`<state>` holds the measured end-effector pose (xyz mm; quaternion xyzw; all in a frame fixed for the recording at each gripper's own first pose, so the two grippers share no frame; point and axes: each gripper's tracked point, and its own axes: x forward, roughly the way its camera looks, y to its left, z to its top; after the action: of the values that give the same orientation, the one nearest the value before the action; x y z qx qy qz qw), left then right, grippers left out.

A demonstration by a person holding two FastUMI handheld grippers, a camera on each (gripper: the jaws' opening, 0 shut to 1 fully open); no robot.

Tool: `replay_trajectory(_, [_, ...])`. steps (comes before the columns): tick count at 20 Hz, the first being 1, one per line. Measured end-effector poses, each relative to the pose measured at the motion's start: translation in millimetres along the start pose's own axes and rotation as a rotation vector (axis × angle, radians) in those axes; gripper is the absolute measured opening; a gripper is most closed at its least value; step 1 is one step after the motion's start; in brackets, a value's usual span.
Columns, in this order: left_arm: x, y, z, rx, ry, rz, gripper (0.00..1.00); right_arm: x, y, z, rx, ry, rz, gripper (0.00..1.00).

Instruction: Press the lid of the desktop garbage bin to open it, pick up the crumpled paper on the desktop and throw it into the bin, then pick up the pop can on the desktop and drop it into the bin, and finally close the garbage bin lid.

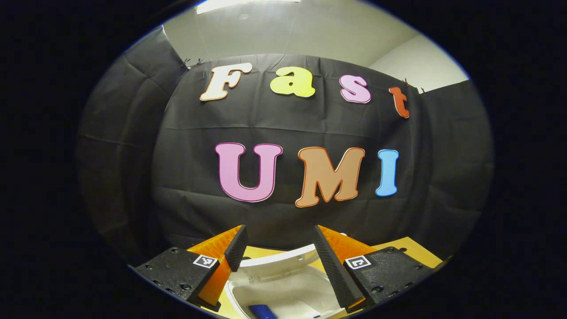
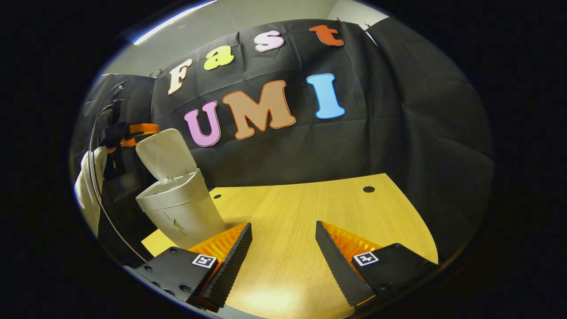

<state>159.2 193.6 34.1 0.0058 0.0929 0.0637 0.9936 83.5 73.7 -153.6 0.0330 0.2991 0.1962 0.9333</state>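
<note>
The white desktop bin point(image 2: 179, 212) stands at the table's left end with its lid point(image 2: 166, 153) tipped up and open. My left gripper point(image 1: 279, 230) hangs open just above the bin's mouth point(image 1: 283, 288), nothing between its fingers. Inside the bin lies a blue thing point(image 1: 262, 312) that looks like the pop can, cut off by the view's lower edge. In the right gripper view the left gripper point(image 2: 141, 129) shows behind the raised lid, held by a hand in a white sleeve point(image 2: 86, 186). My right gripper point(image 2: 283, 226) is open and empty, low over the wooden table point(image 2: 310, 208), to the right of the bin.
The table top point(image 1: 407, 248) has two small dark holes, one near the bin point(image 2: 216, 196) and one at the far right point(image 2: 368, 189). Black cloth walls close in behind and on both sides. A cable point(image 2: 95, 177) loops down by the sleeve.
</note>
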Motion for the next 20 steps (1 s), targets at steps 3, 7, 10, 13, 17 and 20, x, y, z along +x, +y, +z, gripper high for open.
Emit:
replay_trajectory(3, [-26.7,-16.1,-26.7,0.052,-0.011,0.001,0.85,1.0,3.6,0.2,0.000,-0.001,0.009,0.96])
replay_trajectory(7, [-41.2,-37.7,-72.5,0.022,0.034,-0.026,0.89,-0.3,5.3,-3.6,-0.012,0.014,0.015,0.96])
replay_trajectory(10, [-45.5,-37.5,-103.7,0.015,0.087,-0.015,0.87,-2.7,3.7,-6.0,-0.016,0.020,0.012,0.96])
replay_trajectory(13, [-46.6,-36.5,-127.6,-0.012,0.125,0.010,0.87,-3.2,2.1,-5.4,-0.011,0.024,0.010,0.96])
replay_trajectory(17, [-49.0,-32.5,-141.1,0.039,0.112,0.049,0.87,-1.6,2.5,-6.6,-0.015,0.031,0.008,0.96])
replay_trajectory(20, [-45.8,-33.0,-141.1,0.042,0.086,0.078,0.87,0.0,3.8,-11.7,-0.017,0.038,0.009,0.96])
